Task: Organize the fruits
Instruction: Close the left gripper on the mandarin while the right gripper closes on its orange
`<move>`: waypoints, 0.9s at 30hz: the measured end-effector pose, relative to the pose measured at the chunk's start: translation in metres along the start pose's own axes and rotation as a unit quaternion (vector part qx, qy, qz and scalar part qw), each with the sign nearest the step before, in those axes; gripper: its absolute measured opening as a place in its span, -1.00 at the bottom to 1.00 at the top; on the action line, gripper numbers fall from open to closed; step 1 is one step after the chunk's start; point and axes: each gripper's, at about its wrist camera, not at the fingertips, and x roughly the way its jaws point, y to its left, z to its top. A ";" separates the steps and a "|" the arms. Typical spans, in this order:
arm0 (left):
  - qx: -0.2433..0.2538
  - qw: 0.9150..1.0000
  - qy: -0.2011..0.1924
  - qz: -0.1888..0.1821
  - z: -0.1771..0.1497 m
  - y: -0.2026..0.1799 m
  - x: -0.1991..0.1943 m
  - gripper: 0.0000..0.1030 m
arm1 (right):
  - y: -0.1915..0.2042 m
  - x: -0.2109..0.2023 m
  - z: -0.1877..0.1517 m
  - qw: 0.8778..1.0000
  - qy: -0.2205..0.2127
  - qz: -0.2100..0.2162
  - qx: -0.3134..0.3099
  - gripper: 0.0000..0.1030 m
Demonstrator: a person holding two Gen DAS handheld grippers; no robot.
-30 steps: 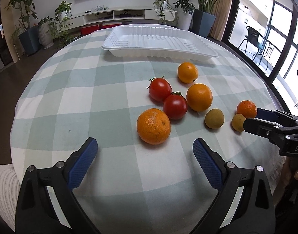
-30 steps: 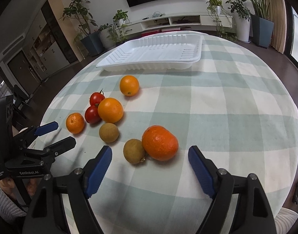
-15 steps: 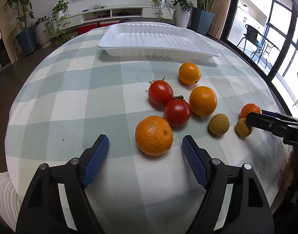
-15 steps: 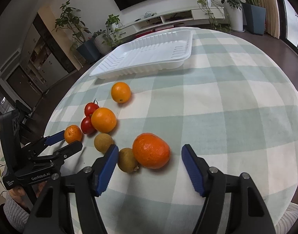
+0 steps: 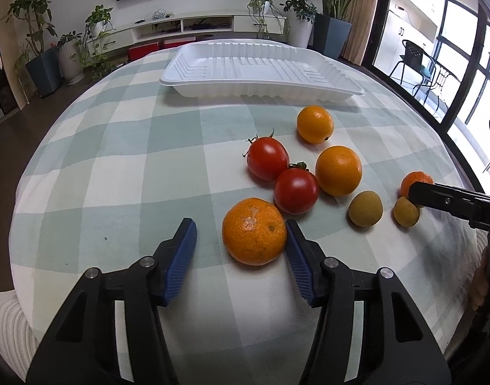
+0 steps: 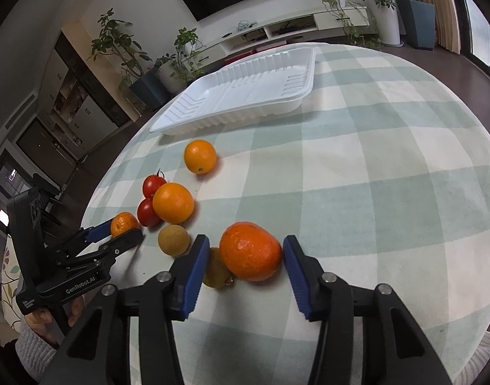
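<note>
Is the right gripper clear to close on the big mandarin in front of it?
Probably yes. The right gripper is open around the mandarin. One catch: a brown fruit sits against the mandarin beside the inner finger and may get nudged.

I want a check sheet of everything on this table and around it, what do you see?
Surface: round table with checked cloth.
Job's things: empty white tray at the far side; two tomatoes, four orange citrus fruits, two small yellow-brown fruits, all loose on the cloth.
Clutter: nothing seen.
Grippers: left hand-held gripper open around a mandarin; right hand-held gripper open around a larger mandarin.
Cables: some on the TV shelf.
Surroundings: TV, potted plants, windows.
</note>
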 end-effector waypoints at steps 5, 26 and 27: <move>0.000 1.000 -0.001 0.000 0.000 0.000 -0.001 -0.30 | -0.002 -0.001 0.000 1.000 -0.001 0.005 0.008 -0.12; -0.022 0.999 -0.008 -0.024 -0.003 0.007 -0.021 -0.31 | -0.016 -0.013 -0.004 0.997 -0.017 0.056 0.059 -0.20; -0.022 0.999 -0.009 -0.025 -0.003 0.006 -0.022 -0.31 | -0.016 -0.014 -0.004 0.996 -0.018 0.058 0.062 -0.20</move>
